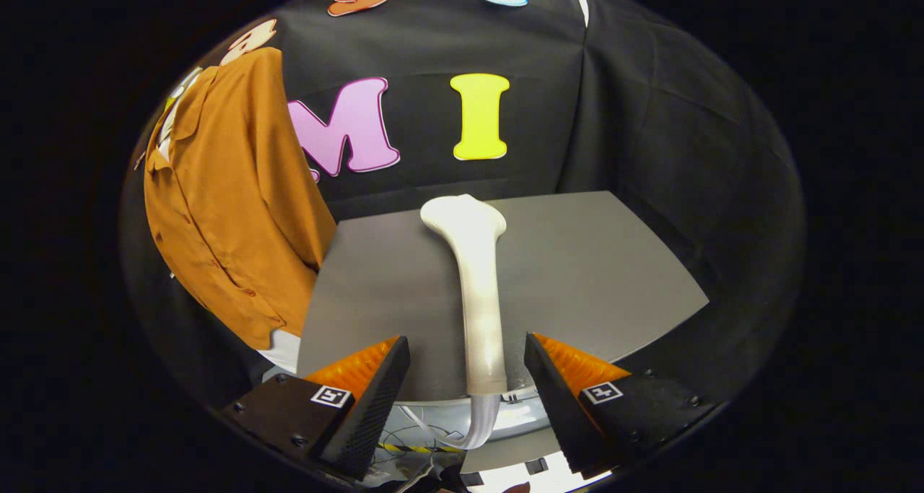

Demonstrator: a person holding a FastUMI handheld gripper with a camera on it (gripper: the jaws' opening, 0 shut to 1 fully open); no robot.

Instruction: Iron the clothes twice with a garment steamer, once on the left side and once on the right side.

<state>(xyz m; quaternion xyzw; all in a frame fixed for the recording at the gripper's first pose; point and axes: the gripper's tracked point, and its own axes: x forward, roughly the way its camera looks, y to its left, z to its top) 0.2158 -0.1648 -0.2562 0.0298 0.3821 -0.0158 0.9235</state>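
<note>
Fingers of the gripper (467, 385) stand wide apart in the gripper view, one on each side of the lower handle of the white plastic garment steamer (476, 284), neither touching it. That steamer lies lengthwise on the flat grey tabletop (599, 276), its handle end reaching the near edge between the fingers and its flared head pointing toward the far edge. A pale ribbed hose (482, 424) leaves the handle end and drops below the near edge, among loose cables there.

Off the table's left edge hangs the rust-orange button-front shirt (231, 197), draped and slack, with a strip of white fabric (283, 348) showing under its hem.

The steamer looks rigid, smooth and probably a little slippery, moderately light but head-heavy, with the hose tugging at its tail. The narrow straight stretch of handle just ahead of the fingers seems the best place to clamp. The shirt is soft and will likely swing away under pressure.
</note>
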